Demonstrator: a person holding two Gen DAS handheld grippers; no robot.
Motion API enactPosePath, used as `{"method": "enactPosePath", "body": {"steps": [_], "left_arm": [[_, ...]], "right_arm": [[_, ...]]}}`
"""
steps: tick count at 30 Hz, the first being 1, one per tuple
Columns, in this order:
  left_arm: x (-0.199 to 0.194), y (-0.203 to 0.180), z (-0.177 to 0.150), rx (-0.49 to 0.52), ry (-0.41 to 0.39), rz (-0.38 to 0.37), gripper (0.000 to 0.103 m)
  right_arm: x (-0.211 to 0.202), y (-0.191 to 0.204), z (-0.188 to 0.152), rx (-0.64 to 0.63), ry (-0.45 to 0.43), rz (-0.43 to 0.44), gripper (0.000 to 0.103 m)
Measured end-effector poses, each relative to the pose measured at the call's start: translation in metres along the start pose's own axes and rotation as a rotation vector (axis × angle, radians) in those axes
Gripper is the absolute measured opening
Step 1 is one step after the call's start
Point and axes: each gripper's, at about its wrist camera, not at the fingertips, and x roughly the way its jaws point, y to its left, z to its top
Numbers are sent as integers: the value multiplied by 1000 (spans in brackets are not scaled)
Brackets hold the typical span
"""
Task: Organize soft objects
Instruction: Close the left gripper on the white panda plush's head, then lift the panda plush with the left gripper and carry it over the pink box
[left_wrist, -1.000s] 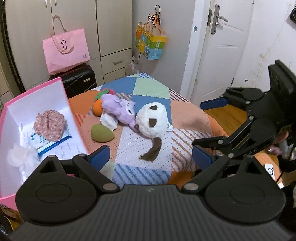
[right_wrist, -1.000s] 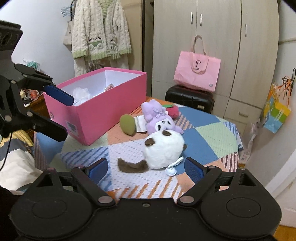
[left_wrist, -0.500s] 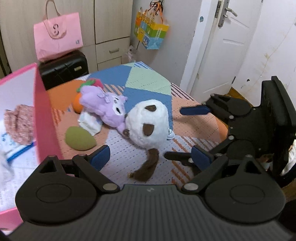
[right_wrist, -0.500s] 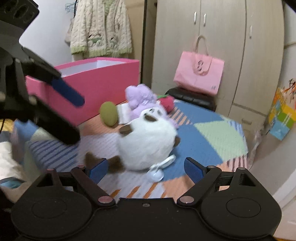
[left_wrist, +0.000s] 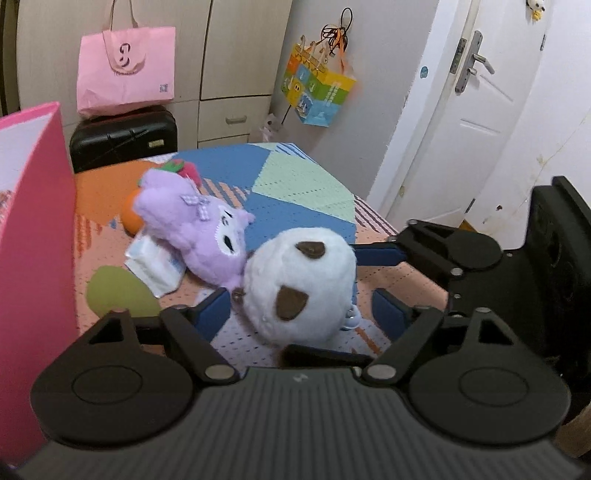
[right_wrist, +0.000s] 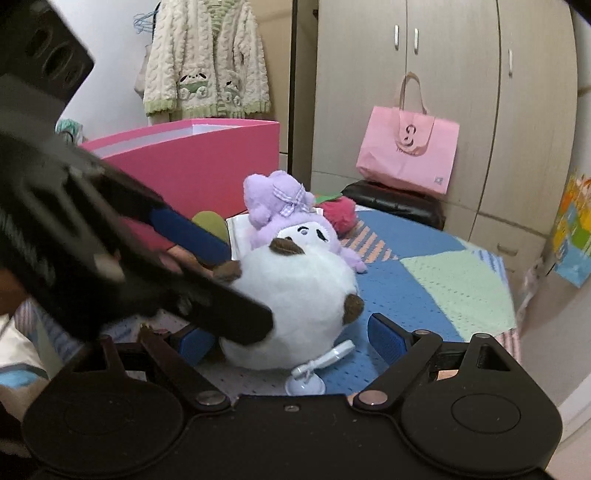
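Observation:
A round white plush with brown ears (left_wrist: 299, 284) (right_wrist: 295, 306) lies on the patchwork table cover (left_wrist: 303, 184). My left gripper (left_wrist: 301, 314) is open, its blue pads either side of the plush. My right gripper (right_wrist: 291, 338) is open too, straddling the plush from the other side; it also shows in the left wrist view (left_wrist: 380, 280). A purple plush (left_wrist: 195, 229) (right_wrist: 291, 218) lies against the white one. A pink box (left_wrist: 33, 229) (right_wrist: 199, 162) stands to the left.
A green soft oval (left_wrist: 114, 291), a tissue pack (left_wrist: 155, 266), an orange ball (left_wrist: 131, 218) and a red strawberry plush (right_wrist: 341, 218) lie near the purple plush. A small white clip (right_wrist: 317, 369) lies by the white plush. A pink bag (left_wrist: 125, 70) sits on a black suitcase.
Both grippers have moved in and down towards the white plush, from opposite sides, until their open fingers flank it. The plush has stayed in place.

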Motion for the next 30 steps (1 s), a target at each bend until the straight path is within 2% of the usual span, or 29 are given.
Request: {"method": "enactPosePath", "body": {"steps": [3,4,8,11,13,19,30], "left_arm": [[4,1,-4,-19,-34,21,75],[5,2,-6,-11,-44,22,70],[8,6,-9,-43,-49,3,65],[9,9,-9,-66,-45,-13,63],[9,9,-10,-75,-46,-26,63],[5,0,-10,-64,-66,-25,63],[-26,-14,-14,-63,-81,-39,63]], "right_arm": [[9,-1,0,38,20,7,92],[11,-3,0,59,24,4,92],[16,-6,-6,124,7,6,91],[13,-3,-10,131,-24,15,80],[10,-1,-10,146,-47,-2,76],[1,7,-11,132,-83,-61,76],[-29,25,-3,136,-70,-78,76]]}}
